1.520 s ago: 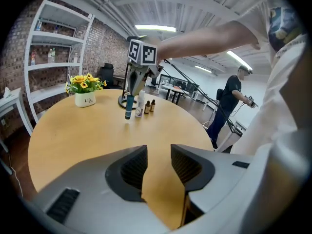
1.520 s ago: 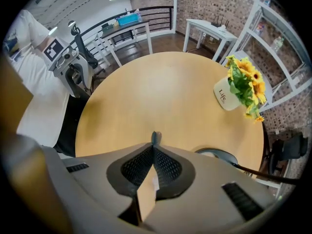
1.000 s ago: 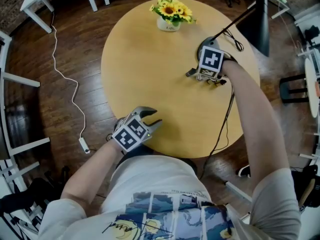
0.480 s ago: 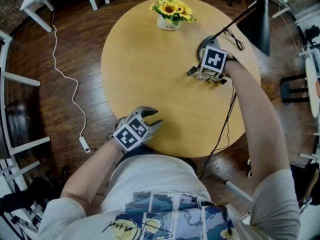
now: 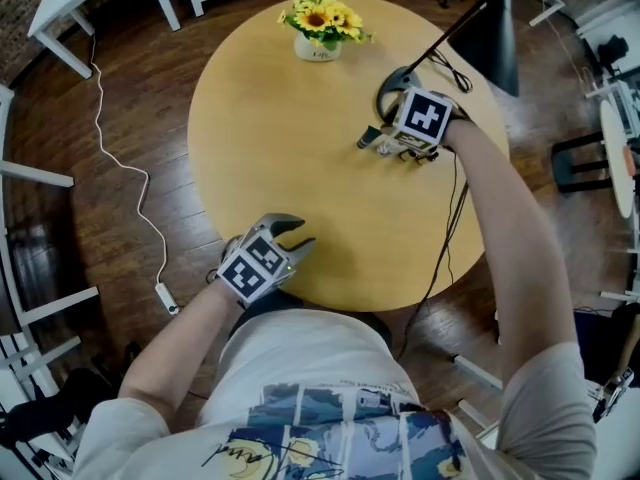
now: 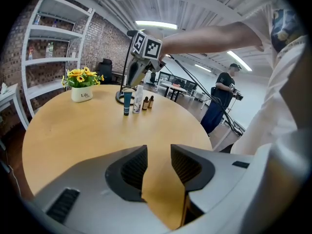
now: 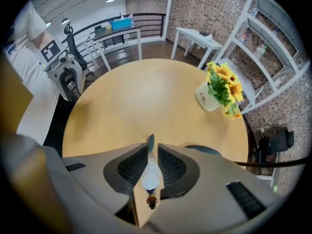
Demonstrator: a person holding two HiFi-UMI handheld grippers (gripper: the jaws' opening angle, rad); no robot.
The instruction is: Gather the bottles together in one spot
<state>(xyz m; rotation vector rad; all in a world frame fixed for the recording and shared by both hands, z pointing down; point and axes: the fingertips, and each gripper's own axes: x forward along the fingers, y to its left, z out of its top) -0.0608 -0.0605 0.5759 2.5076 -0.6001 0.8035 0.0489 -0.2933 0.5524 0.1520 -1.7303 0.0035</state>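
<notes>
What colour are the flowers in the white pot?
The flowers are yellow, shown best in the right gripper view.

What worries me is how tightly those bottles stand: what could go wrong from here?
1. The right gripper has just been opening its jaws, but the white bottle is between them, so a sideways move could tip it.
2. The teal tube and the brown bottles stand right beside it, so one fall might topple the whole group.
</notes>
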